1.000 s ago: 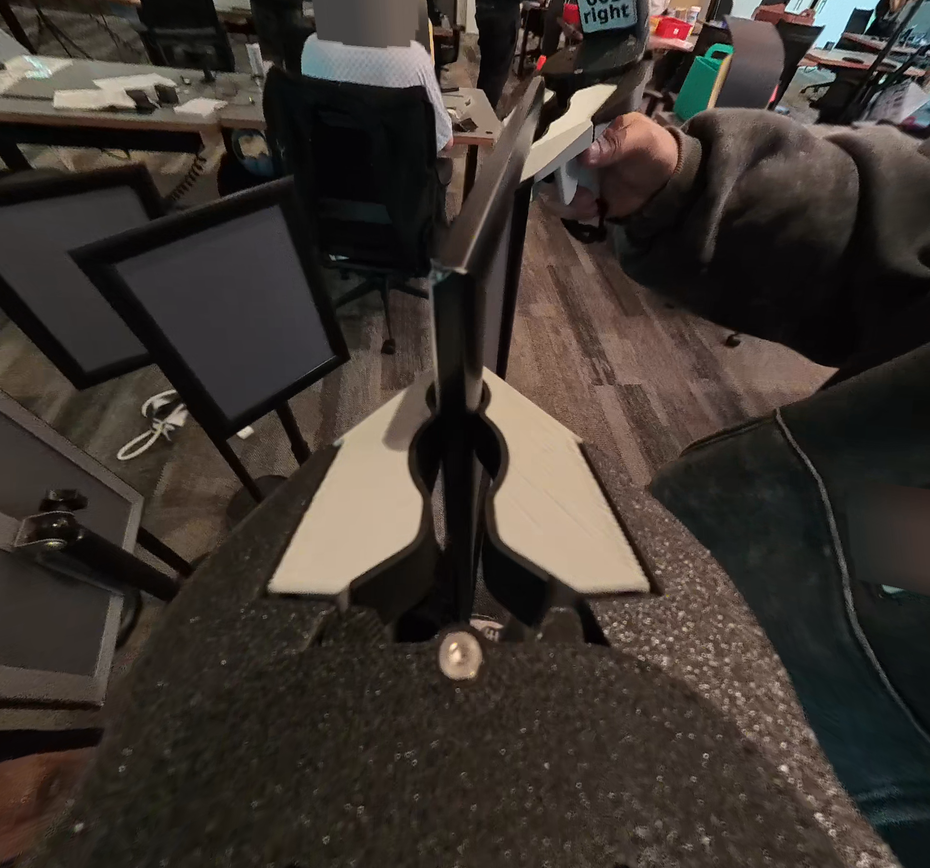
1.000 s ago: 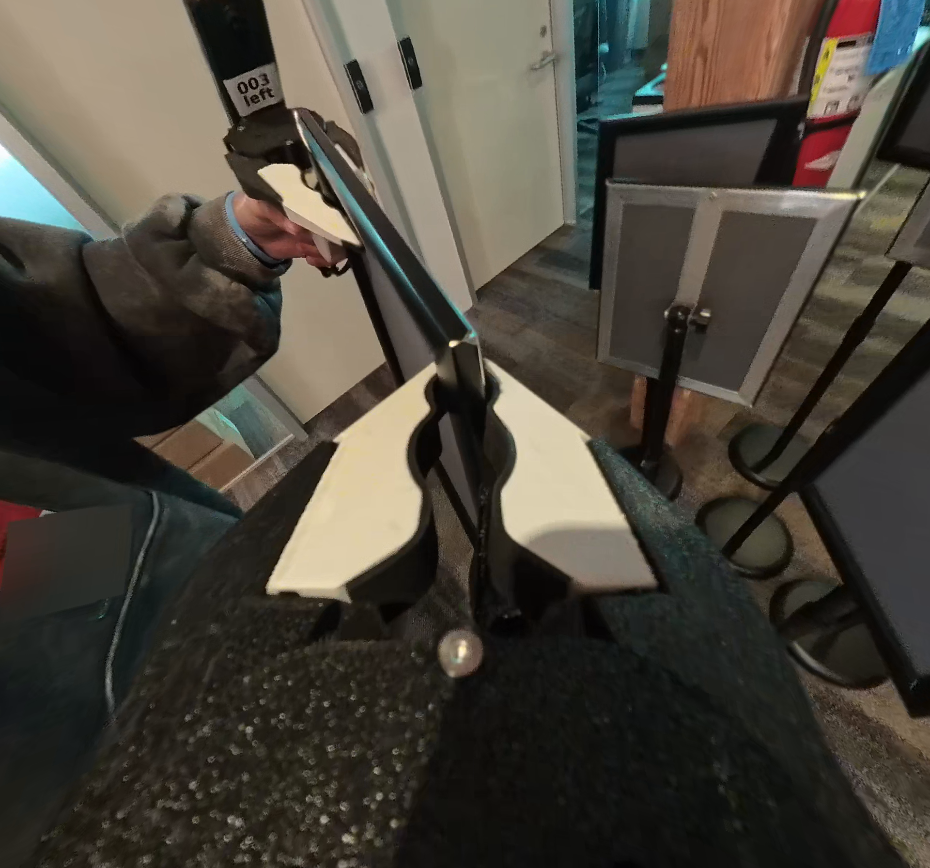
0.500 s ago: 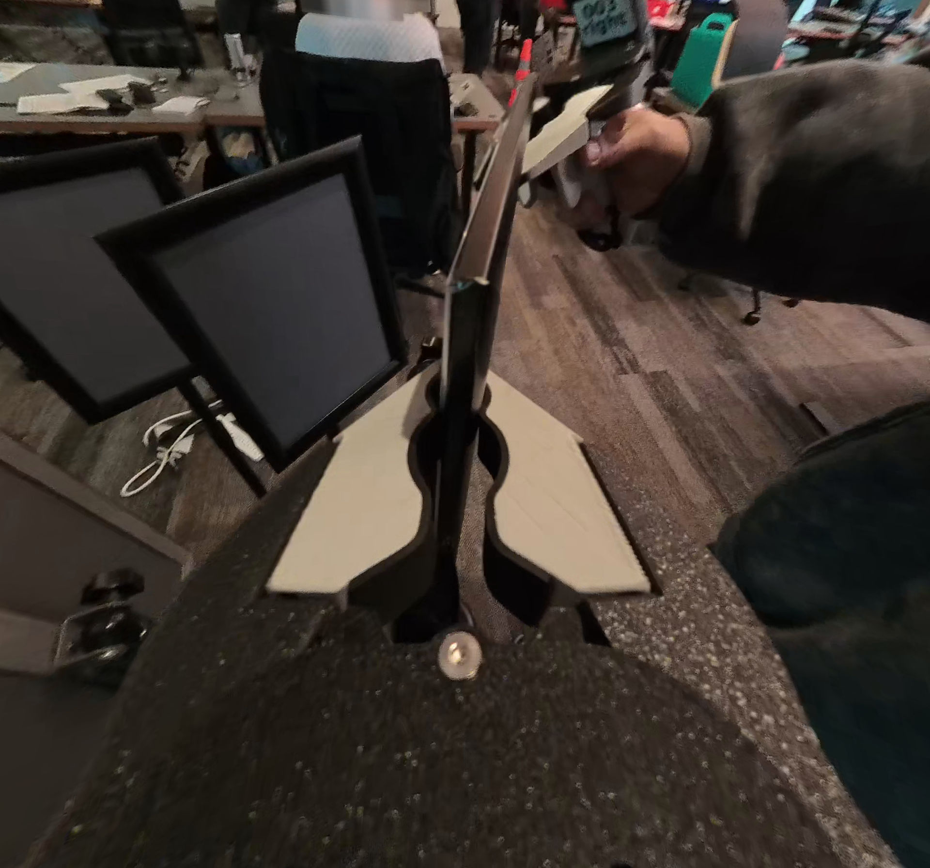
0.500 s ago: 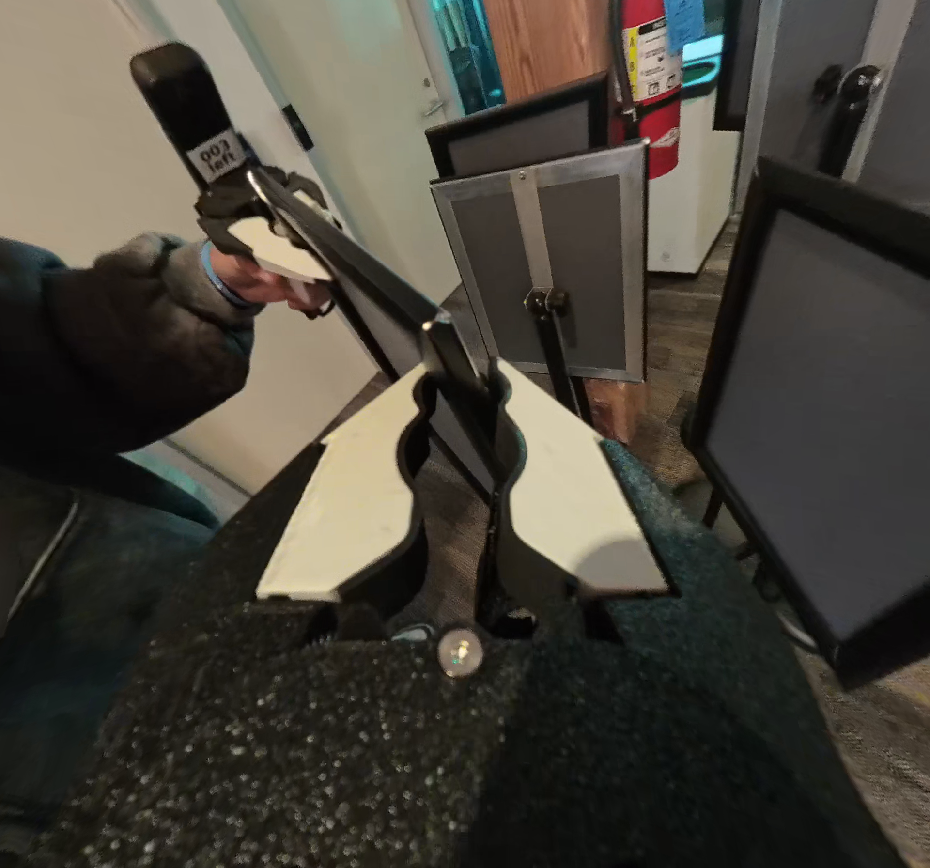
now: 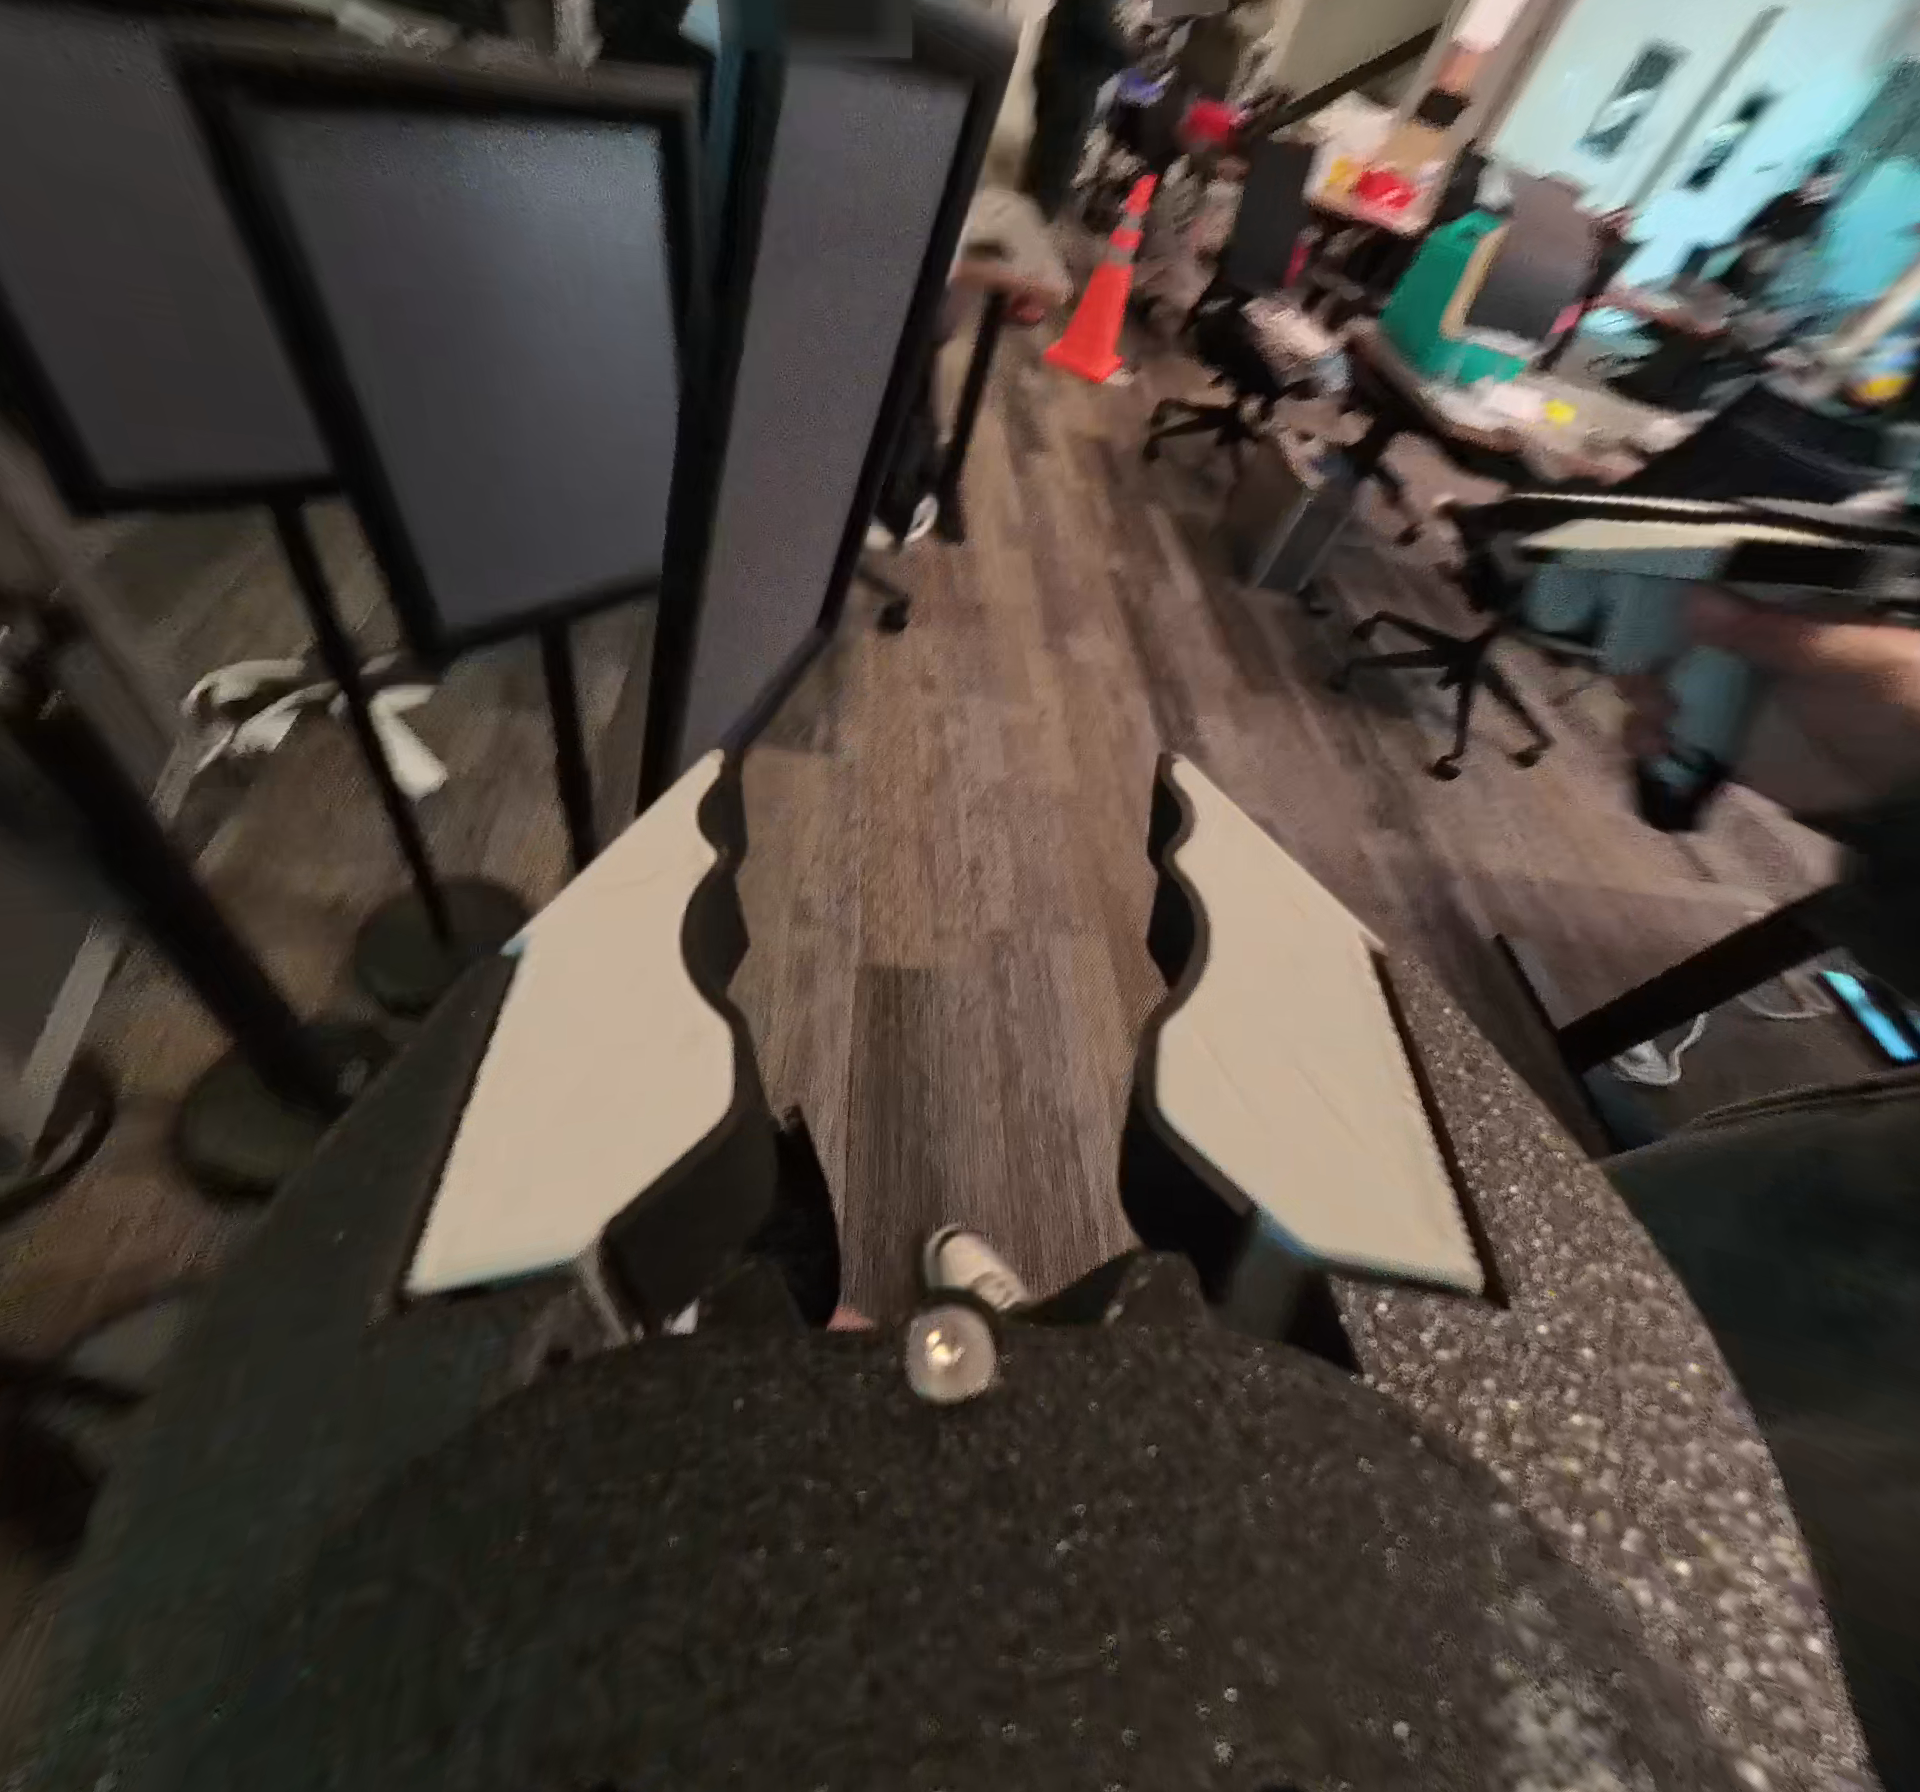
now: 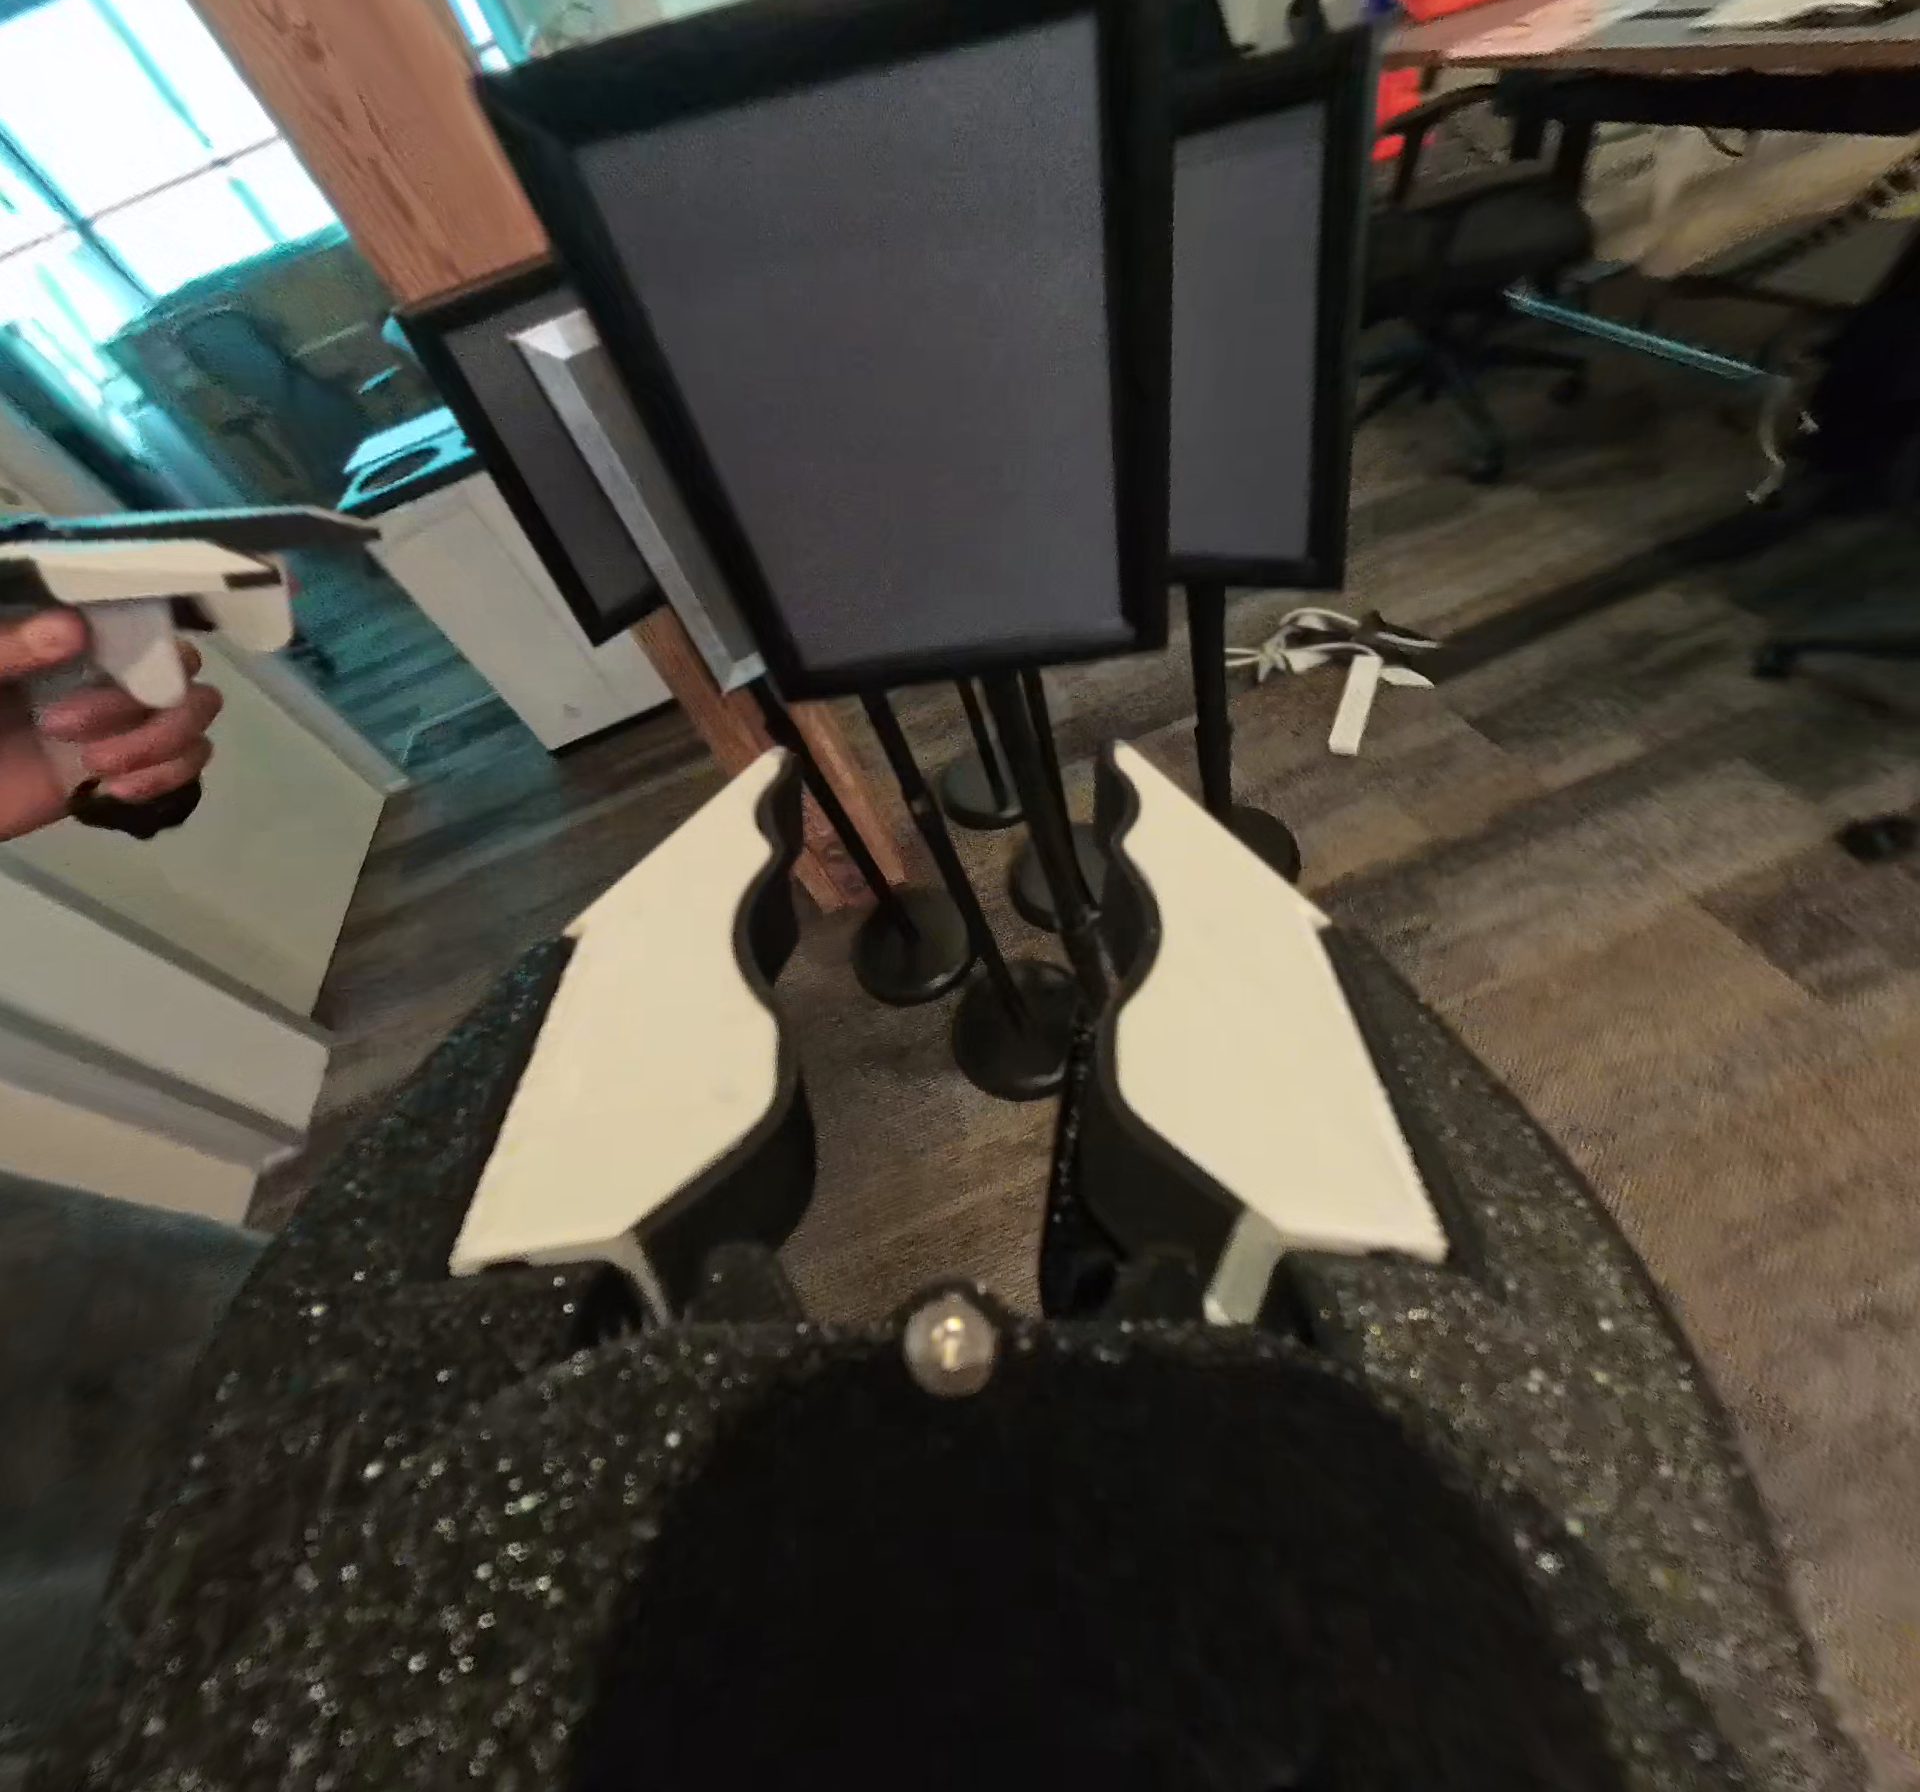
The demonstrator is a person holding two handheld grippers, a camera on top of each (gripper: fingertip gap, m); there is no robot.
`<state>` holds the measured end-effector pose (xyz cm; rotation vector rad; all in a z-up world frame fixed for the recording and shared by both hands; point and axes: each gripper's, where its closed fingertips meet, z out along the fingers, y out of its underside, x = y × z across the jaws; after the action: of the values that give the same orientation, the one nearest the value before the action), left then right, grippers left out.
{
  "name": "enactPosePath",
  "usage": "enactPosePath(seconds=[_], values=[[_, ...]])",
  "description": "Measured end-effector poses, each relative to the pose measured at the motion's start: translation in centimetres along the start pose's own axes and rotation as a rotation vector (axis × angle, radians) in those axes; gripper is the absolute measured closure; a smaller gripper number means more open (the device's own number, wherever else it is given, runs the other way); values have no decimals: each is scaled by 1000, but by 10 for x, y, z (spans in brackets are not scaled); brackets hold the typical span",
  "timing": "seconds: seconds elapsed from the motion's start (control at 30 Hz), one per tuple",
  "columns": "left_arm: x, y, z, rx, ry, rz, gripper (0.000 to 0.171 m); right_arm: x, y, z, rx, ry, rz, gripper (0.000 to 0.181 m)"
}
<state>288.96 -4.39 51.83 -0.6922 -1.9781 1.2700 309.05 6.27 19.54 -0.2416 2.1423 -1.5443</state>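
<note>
Both grippers are open and empty. In the left wrist view my left gripper has its jaws wide apart. A black-framed sign stand stands just ahead of its left finger, seen at a slant. My right gripper shows blurred at the far right. In the right wrist view my right gripper is open in front of the same black-framed sign stand, which stands upright on its pole, apart from the fingers. My left gripper shows at the left edge, held by a hand.
More sign stands crowd around, with round bases on the floor. A wooden pillar and a white cabinet stand behind. An orange cone, office chairs, desks and a power strip lie beyond.
Both grippers were shut on the top edge of the black sign frame. Now both have opened, let go of it and drawn back; the frame stands by itself.
</note>
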Motion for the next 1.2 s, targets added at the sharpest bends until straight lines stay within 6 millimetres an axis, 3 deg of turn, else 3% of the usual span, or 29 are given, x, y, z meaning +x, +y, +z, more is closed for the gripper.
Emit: enactPosePath(seconds=[0.13, 0.27, 0.3, 0.33, 0.53, 0.63, 0.73, 0.8, 0.87, 0.93, 1.0, 1.1, 1.2], values=[[1, 61, -70, -80, -270, 1, 105, -49, 55, -62, 29, 98, 118, 118], [35, 117, -119, -146, -397, 55, 108, -107, 101, -89, -77, -24, 85, 120], [48, 129, -126, -167, -413, 65, 108, -121, 110, -96, -107, -57, 87, 112], [62, 137, -131, -180, -429, 73, 109, -133, 121, -103, -139, -79, 82, 103], [162, 183, -141, -162, -416, -15, 110, -201, 180, -178, -205, -216, -18, 107], [218, 210, -158, -172, -443, -14, 112, -223, 210, -231, -240, -242, 7, 106], [270, 224, -168, -203, -420, -14, 112, -231, 222, -289, -237, -198, 59, 106], [295, 219, -167, -210, -379, 51, 110, -228, 228, -323, -213, -139, 83, 106], [307, 213, -158, -203, -354, 131, 109, -220, 238, -350, -212, -72, 103, 104], [316, 207, -144, -207, -322, 157, 110, -209, 244, -372, -204, 0, 135, 101], [330, 197, -123, -248, -247, 148, 109, -199, 238, -389, -165, 75, 167, 100], [355, 171, -78, -331, -165, 226, 100, -183, 197, -416, -41, 208, 156, 101], [409, 147, -17, -468, -83, 350, 93, -183, 127, -449, 102, 337, 86, 105]])
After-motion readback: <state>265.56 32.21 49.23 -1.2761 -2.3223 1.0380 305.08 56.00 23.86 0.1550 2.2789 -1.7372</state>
